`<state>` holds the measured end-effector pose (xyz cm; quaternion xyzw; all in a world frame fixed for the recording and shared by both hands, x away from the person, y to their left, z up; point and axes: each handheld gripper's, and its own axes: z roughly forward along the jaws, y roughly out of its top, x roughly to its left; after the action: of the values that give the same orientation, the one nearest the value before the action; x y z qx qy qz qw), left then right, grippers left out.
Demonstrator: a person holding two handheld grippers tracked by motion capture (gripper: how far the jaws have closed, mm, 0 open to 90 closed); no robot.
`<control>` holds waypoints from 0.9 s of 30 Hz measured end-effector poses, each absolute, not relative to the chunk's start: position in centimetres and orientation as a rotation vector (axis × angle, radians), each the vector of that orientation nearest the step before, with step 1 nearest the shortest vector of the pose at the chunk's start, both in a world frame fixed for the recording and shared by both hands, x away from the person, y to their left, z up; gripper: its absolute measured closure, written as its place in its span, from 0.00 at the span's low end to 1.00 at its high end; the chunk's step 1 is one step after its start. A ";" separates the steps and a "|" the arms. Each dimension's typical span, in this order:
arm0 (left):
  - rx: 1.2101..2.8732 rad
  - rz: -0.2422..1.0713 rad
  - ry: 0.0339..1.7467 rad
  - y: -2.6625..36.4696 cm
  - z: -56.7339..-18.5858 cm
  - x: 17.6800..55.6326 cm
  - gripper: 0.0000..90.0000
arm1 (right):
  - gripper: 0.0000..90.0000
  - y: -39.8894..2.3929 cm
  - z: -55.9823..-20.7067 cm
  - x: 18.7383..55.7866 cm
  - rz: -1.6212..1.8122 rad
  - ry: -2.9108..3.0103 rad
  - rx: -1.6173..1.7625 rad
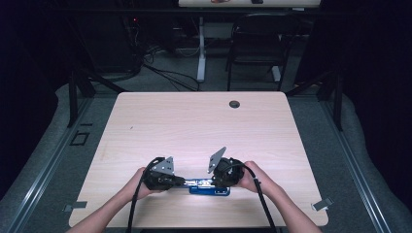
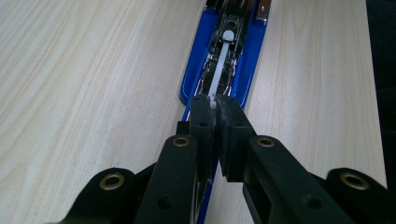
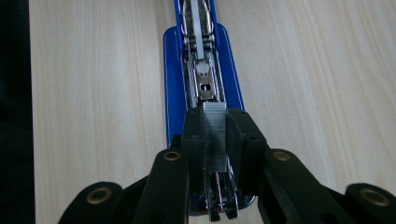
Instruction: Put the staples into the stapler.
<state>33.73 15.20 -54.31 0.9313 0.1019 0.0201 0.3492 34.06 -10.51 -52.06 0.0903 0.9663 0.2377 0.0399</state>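
Right tongs (image 3: pixel 215 135) clamp a staple strip (image 3: pixel 215 140) over the blue stapler (image 3: pixel 173 79).

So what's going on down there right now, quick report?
Left gripper shut on the open blue stapler's white pusher strip. Right gripper holds a staple strip over the stapler's channel. Table around it clear.

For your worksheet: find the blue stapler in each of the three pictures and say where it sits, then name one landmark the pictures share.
High view: the blue stapler lies near the table's near edge, between the left gripper and the right gripper.
Left gripper view: upper middle, running up from the jaws.
Right gripper view: upper middle, behind the strip of staples between the jaws.
Shared landmark: the pale wooden table.
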 end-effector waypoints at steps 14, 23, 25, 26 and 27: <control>2.412 0.051 0.264 15.2 -54.3 33.7 0.95 | 0.87 -10.8 -52.4 34.3 0.742 2.966 0.227; 2.412 0.051 0.263 15.1 -54.3 33.8 0.95 | 0.86 -10.9 -52.5 34.4 0.738 2.967 0.219; 2.412 0.051 0.262 15.1 -54.3 33.8 0.95 | 0.85 -10.9 -52.5 34.4 0.737 2.965 0.219; 2.412 0.051 0.263 15.1 -54.3 33.8 0.95 | 0.85 -10.9 -52.5 34.4 0.741 2.964 0.227; 2.412 0.051 0.263 15.1 -54.3 33.8 0.95 | 0.85 -10.9 -52.5 34.4 0.741 2.964 0.227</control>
<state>33.75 15.14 -54.33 0.9310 0.1015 0.0198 0.3501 34.35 -10.87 -52.48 0.0739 0.9668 0.2417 0.0388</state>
